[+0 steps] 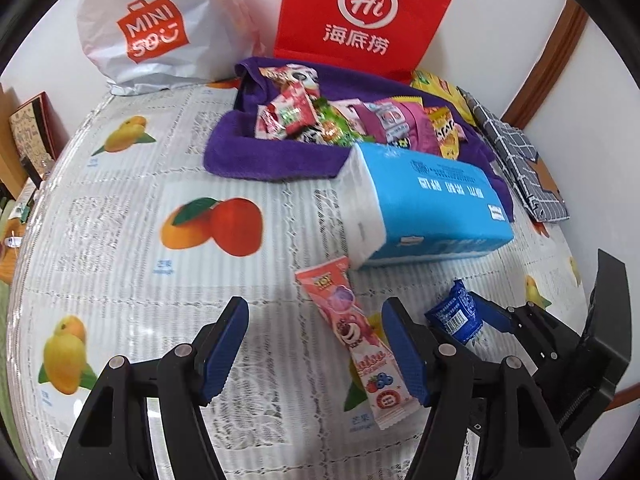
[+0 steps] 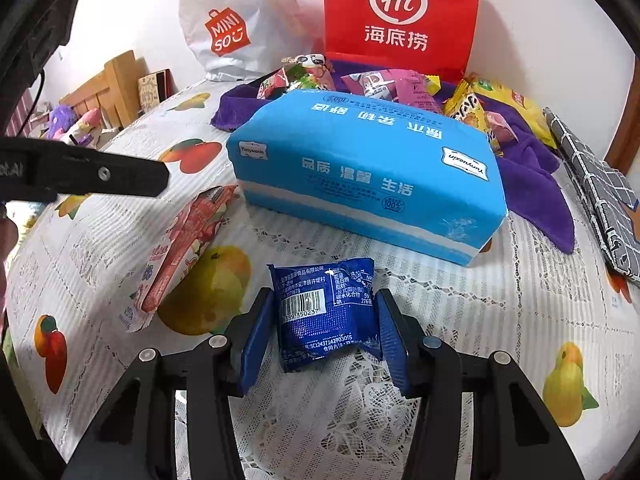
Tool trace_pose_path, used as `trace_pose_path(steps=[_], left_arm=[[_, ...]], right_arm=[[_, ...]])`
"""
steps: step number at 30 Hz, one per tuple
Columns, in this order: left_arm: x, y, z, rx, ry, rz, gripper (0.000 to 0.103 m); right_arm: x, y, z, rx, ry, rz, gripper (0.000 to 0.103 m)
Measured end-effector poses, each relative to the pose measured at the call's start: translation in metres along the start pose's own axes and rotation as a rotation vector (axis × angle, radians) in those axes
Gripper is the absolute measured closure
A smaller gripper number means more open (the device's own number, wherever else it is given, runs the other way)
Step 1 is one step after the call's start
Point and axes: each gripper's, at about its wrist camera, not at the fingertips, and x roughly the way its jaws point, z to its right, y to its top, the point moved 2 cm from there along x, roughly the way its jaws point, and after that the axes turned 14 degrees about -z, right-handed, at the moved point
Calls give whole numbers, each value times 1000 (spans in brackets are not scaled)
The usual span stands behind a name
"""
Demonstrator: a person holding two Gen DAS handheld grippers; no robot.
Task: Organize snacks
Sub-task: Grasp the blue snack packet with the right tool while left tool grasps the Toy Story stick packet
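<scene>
The left gripper stands wide over the fruit-print tablecloth, its 2 pads clear of the pink snack stick lying between them, nearer the right pad. Right of it, the right gripper pinches the blue snack packet before the blue tissue pack.

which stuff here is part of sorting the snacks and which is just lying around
Part of the job:
- blue snack packet, between the right gripper fingers
- long pink snack stick, under the open left gripper
- snack pile on the purple towel

Lying about:
- blue tissue pack
- red bag
- white bag
- checked cloth
</scene>
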Motion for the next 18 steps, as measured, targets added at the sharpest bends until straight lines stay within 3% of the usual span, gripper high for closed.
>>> trace_pose_path(steps=[6, 13, 16, 18], left_arm=[[17, 3, 8, 4, 3, -32, 42], [36, 5, 18, 32, 2, -74, 63], [39, 3, 23, 67, 42, -60, 75], [38, 0, 23, 86, 62, -46, 76]], right_arm=[[-1, -1, 1, 10, 9, 4, 54], [-5, -4, 14, 66, 19, -15, 56], [-9, -9, 25, 92, -38, -6, 56], [-14, -13, 34, 103, -97, 5, 56]])
